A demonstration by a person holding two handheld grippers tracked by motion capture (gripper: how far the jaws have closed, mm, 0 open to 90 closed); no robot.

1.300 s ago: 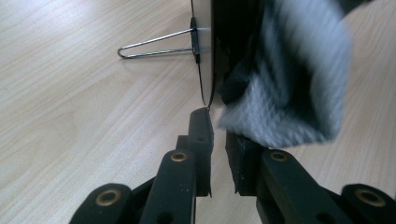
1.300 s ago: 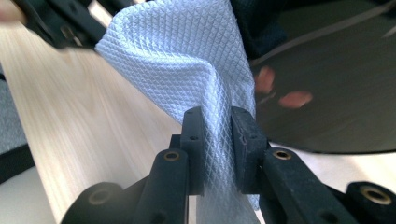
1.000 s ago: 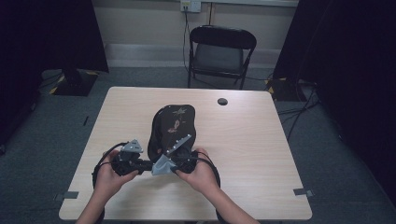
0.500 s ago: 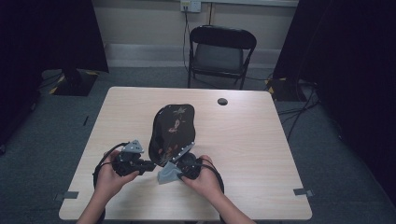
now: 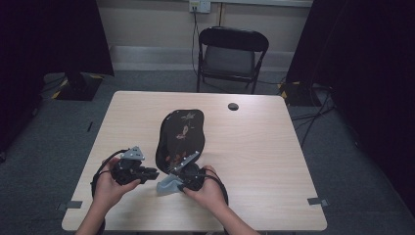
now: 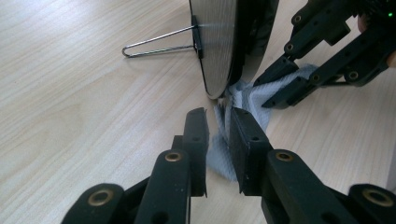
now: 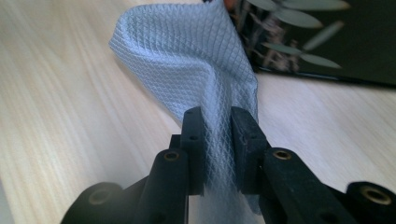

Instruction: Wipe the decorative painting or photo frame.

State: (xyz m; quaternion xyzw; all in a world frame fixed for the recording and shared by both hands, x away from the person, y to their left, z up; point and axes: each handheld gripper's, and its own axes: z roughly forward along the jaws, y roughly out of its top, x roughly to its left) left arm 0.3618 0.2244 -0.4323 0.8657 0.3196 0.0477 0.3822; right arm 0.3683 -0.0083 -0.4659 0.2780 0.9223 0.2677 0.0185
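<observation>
Right hand-held gripper (image 7: pixel 217 116) is clamped narrow on a pale blue waffle-weave cloth (image 7: pixel 191 60); you can see the fabric pinched right between its jaws in the right gripper view, fanning up and away from the tips; left hand-held gripper (image 6: pixel 218 135) is nearly closed too, and a corner of the same cloth (image 6: pixel 223 154) sits between its jaws, looks pinched to me; so both hands have the cloth, bunched low on the tabletop (image 5: pixel 254 147) at the near edge.

The thing being worked on is a black lacquered oval mirror (image 5: pixel 180 137) with a floral pattern on it, propped on a wire stand (image 6: pixel 156 41); it sits just beyond the two grippers, slightly nearer the right one, whose jaws are almost at its bottom edge; from the left gripper it's straight ahead and a touch to the right in that gripper's own view, seen edge-on.

Its long axis runs away from the person, near end by the grippers, far end toward the folding chair (image 5: pixel 230 54); it leans back on the stand, so the decorated face points up and toward the right hand side, with the plain grey back facing the left gripper.

My guess: the cloth needs to go up from the base along that long axis, and the right hand is the better placed one for it; the left mostly just anchors the corner.
</observation>
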